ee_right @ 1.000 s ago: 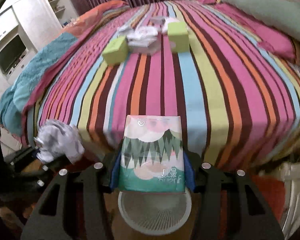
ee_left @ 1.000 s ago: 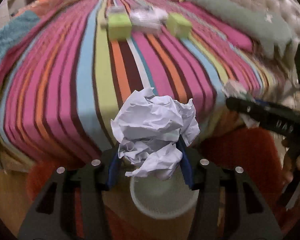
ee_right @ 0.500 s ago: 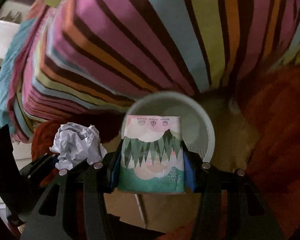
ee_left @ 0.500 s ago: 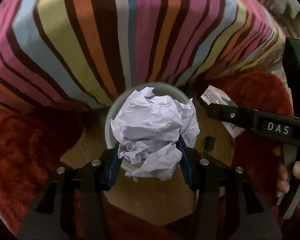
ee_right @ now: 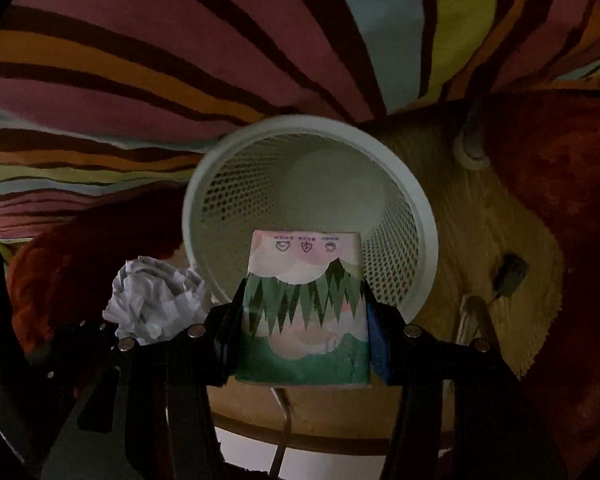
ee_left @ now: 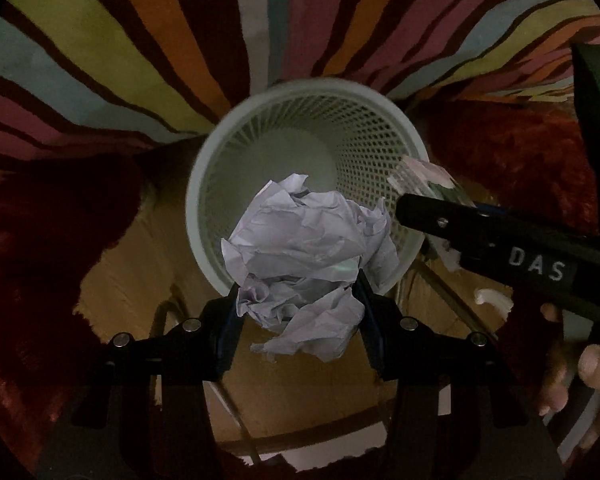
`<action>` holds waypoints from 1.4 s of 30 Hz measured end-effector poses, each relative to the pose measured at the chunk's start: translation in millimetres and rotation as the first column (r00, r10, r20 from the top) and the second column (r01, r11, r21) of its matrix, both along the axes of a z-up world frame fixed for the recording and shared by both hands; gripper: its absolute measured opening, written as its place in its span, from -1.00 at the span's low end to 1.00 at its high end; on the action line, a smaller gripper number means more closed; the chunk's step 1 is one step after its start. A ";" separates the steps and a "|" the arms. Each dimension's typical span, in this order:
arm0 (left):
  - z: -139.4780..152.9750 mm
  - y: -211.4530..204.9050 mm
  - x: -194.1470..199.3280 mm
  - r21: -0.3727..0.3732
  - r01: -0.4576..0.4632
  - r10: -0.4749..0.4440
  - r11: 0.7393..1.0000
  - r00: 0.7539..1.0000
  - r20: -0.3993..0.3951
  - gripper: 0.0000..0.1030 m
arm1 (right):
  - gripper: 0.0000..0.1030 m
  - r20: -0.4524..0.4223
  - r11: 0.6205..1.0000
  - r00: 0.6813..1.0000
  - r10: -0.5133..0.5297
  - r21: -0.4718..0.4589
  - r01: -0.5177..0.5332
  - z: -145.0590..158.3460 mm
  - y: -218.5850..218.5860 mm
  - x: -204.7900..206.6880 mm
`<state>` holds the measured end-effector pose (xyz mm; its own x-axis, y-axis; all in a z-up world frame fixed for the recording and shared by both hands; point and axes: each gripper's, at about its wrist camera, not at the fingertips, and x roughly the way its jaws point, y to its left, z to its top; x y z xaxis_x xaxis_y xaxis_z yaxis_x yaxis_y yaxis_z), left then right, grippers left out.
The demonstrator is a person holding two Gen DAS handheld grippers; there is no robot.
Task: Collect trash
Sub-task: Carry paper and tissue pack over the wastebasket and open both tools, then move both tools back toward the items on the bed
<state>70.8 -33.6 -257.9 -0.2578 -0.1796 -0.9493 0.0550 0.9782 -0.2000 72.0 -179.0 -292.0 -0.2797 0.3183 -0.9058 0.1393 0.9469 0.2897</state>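
Observation:
My left gripper (ee_left: 298, 300) is shut on a crumpled ball of white paper (ee_left: 304, 256) and holds it over the near rim of a white mesh waste basket (ee_left: 364, 128). My right gripper (ee_right: 304, 320) is shut on a green and pink tissue packet (ee_right: 304, 320), held over the near rim of the same basket (ee_right: 424, 216). The basket stands on the wooden floor and its bottom looks bare. The paper ball also shows at the left in the right wrist view (ee_right: 156, 300). The right gripper (ee_left: 404, 184) reaches in from the right in the left wrist view with the packet's edge (ee_left: 424, 178).
The striped bedspread (ee_left: 180, 40) hangs down just behind the basket. A dark red shaggy rug (ee_left: 40, 240) lies on the floor on both sides (ee_right: 560, 240). A small dark object (ee_right: 510, 276) and a white ring (ee_right: 470, 148) lie on the floor at the right.
Both grippers have tilted down from the bed top and moved over the basket, still holding the paper ball and the packet. The basket now looks larger and closer.

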 end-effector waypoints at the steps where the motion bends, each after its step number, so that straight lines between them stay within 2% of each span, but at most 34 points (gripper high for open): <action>1: -1.6 0.8 1.0 -0.001 0.001 -0.001 1.000 1.000 -0.007 -0.01 | -0.05 -0.007 1.000 1.000 0.003 -0.001 -0.003 -3.3 2.0 1.3; 7: -15.6 -0.4 5.5 0.033 0.005 -0.003 0.999 0.999 -0.044 0.04 | -0.03 -0.052 1.000 0.998 0.022 0.000 -0.022 -9.7 -2.3 0.3; 9: -19.9 0.2 5.6 0.057 0.000 0.004 0.998 0.998 -0.064 0.22 | 0.04 -0.064 1.000 0.998 0.024 0.000 -0.024 -11.5 -0.8 1.2; 10: -22.6 0.1 5.5 0.068 -0.003 0.008 0.998 0.997 -0.076 0.31 | 0.34 -0.073 1.000 0.997 0.022 0.003 -0.022 -13.2 -0.7 0.7; 12: -25.1 2.1 4.8 0.067 -0.013 0.020 0.998 0.995 -0.094 0.50 | 0.72 -0.075 1.000 0.997 0.011 0.004 -0.010 -15.5 -3.6 0.7; 13: -25.3 3.2 4.7 0.062 -0.020 0.026 0.998 0.995 -0.098 0.53 | 0.75 -0.079 1.000 0.997 0.000 -0.003 0.000 -15.4 -5.8 0.8; 15: -24.2 4.5 5.2 0.060 -0.028 0.034 0.998 0.994 -0.099 0.60 | 0.75 -0.080 1.000 0.997 -0.017 -0.010 0.017 -16.4 -8.6 0.7; 30: -18.4 6.7 4.6 0.078 -0.054 0.058 0.996 0.997 -0.051 0.60 | 0.75 -0.033 0.999 0.999 -0.033 -0.022 0.032 -1.5 -10.3 -0.4; 37: 12.8 12.4 -2.7 0.079 -0.085 0.082 0.993 0.996 0.038 0.60 | 0.75 0.061 1.000 0.998 -0.012 0.004 0.012 37.2 -12.2 -3.2; 42: 57.8 24.7 -10.0 0.075 -0.090 0.079 0.993 0.986 0.147 0.60 | 0.75 0.206 0.998 0.978 -0.018 0.055 0.007 95.3 -18.1 -4.7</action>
